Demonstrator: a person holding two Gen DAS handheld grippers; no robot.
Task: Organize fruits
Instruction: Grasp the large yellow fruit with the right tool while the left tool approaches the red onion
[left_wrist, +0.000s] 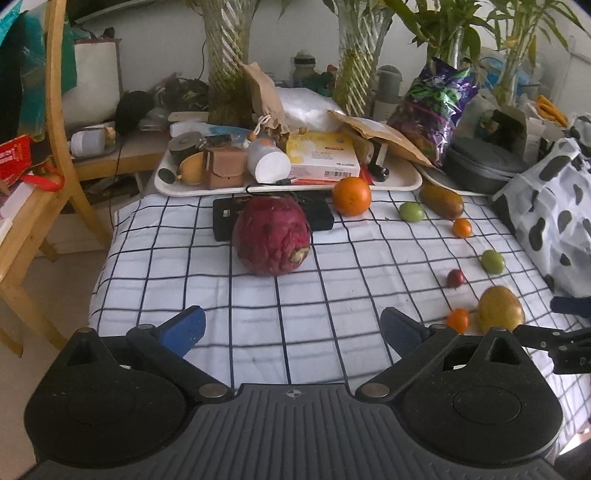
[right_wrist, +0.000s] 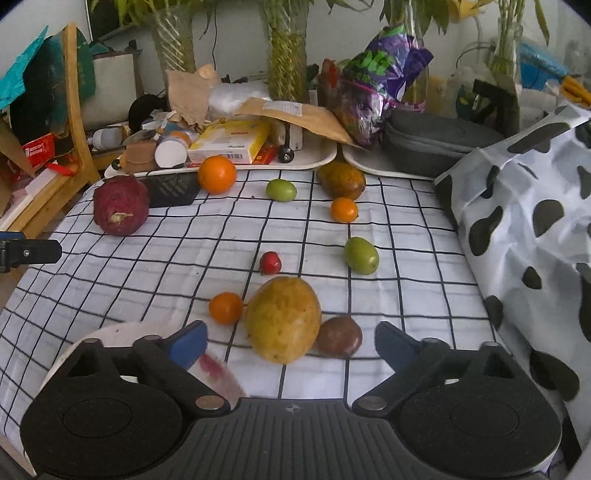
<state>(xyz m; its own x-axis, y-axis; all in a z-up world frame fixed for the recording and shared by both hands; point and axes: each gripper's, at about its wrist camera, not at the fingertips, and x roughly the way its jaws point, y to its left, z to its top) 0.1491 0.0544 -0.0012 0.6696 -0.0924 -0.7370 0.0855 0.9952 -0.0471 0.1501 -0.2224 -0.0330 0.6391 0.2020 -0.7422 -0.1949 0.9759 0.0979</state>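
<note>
right hand-held gripper (right_wrist: 291, 341): jaws spread wide with nothing pinched; the mango (right_wrist: 283, 319) sits just ahead between the blue fingers (right_wrist: 190, 343), untouched, so it is probably the next pick

left hand-held gripper (left_wrist: 293, 328): jaws spread and empty over bare cloth (left_wrist: 258, 332), aimed at 12 o'clock toward the dragon fruit (left_wrist: 271, 240), well apart from it

mango: lies at the near edge of the table, a small tangerine (right_wrist: 225, 307) just beside it at 9 o'clock and a dark passion fruit (right_wrist: 340, 336) touching or nearly touching it at 3 o'clock

plate (right_wrist: 122, 332): a white rim with a red smear shows under the left finger of the right hand-held gripper, at 8 o'clock from the mango; likely where the fruit is to be gathered, which would explain the gripper hanging right there

scattered fruit: a red cherry-like fruit (right_wrist: 270, 263) at 12 o'clock from the mango, a green fruit (right_wrist: 361, 255) at 1 o'clock, and farther back an orange (right_wrist: 217, 174), a second green fruit (right_wrist: 281, 189), a second mango (right_wrist: 341, 180) and another tangerine (right_wrist: 344, 209)

progress: judged early, since no fruit can be seen on the plate and all lie loose

risk: the round pieces could roll on the soft cloth if the mango is nudged
</note>
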